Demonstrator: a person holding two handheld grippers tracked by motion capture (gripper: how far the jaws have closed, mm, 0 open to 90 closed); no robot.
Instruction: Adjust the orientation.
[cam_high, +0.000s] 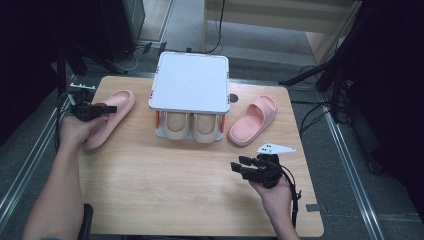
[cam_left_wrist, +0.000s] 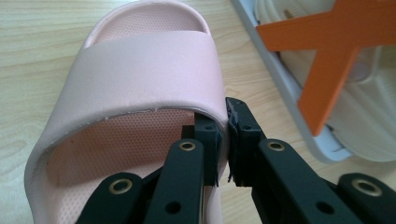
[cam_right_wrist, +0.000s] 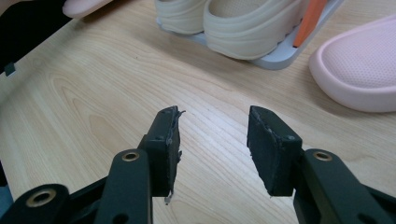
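Left of the rack (cam_high: 189, 82), the left gripper (cam_left_wrist: 223, 122) pinches the pink slipper's (cam_left_wrist: 140, 70) strap edge, likely to lift it, while the right gripper (cam_right_wrist: 212, 135) waits spread before the rack.

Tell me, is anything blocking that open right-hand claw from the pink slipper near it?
Nothing visible. Only bare table lies between the right gripper and the pink slipper; the shoe rack stands off to one side.
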